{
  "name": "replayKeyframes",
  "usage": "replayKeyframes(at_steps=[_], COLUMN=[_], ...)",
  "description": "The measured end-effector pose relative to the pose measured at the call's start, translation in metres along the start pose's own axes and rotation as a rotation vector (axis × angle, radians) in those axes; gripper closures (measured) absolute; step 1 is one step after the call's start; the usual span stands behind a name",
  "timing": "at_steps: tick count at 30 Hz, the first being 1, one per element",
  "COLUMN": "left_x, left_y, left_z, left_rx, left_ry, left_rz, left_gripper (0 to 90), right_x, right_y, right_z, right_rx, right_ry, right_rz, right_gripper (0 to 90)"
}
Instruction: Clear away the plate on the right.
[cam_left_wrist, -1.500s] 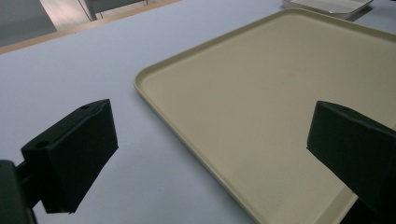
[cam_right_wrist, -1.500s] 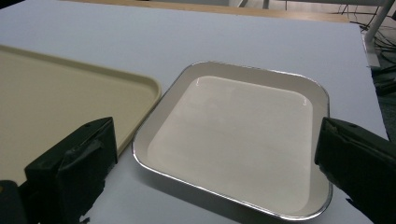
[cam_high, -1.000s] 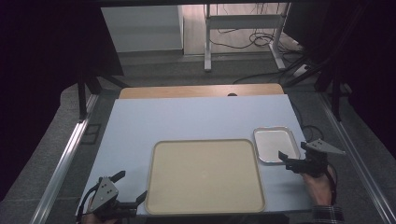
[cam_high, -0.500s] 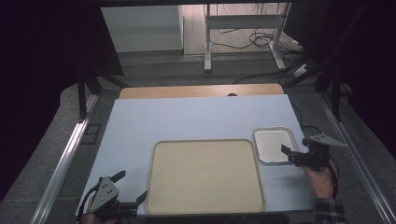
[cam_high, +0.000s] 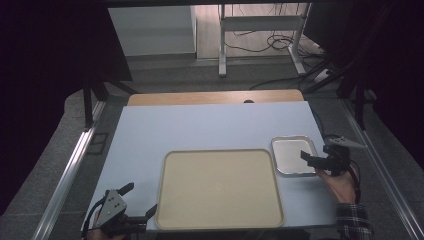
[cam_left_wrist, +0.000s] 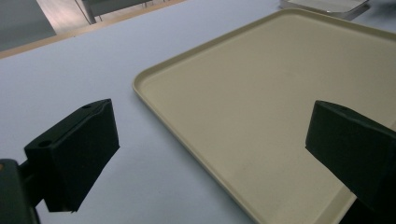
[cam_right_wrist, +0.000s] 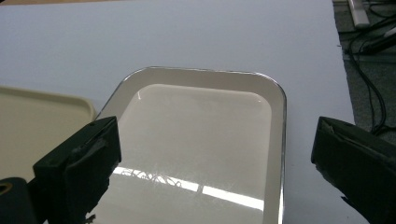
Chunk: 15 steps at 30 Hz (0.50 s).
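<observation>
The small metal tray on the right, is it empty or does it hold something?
Empty. The metal tray shows a bare shiny bottom with reflections.

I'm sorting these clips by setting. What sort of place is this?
Probably a lab or workshop set up for recording, not a kitchen: a pale blue table holding just a beige tray and a small metal tray, grey carpet, loose cables and bare desk legs behind.
</observation>
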<state>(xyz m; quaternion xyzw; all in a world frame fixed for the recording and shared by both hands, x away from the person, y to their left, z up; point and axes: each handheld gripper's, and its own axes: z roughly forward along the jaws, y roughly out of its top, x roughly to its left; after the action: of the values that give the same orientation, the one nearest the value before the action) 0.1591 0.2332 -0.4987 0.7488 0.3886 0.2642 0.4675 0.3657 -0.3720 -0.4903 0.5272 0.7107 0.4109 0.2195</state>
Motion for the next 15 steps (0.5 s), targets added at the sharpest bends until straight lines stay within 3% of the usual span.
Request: replayKeyframes(at_steps=[3, 11, 15], left_x=[0.000, 0.001, 0.001], left_y=[0.000, 0.000, 0.000], left_z=[0.000, 0.000, 0.000], left_rx=[0.000, -0.006, -0.004], left_ry=[0.000, -0.001, 0.001], left_rz=[0.000, -0.014, -0.011], left_gripper=[2.1, 2.6, 2.7], right_x=[-0.004, -0.012, -0.017], right_y=[0.001, 0.007, 0.008], right_z=[0.003, 0.004, 0.010], right_rx=[0.018, 0.060, 0.101], right_ry=[-0.010, -0.072, -0.090], right_rz=[0.001, -0.009, 0.013], right_gripper=[5.6, 28.8, 39.2])
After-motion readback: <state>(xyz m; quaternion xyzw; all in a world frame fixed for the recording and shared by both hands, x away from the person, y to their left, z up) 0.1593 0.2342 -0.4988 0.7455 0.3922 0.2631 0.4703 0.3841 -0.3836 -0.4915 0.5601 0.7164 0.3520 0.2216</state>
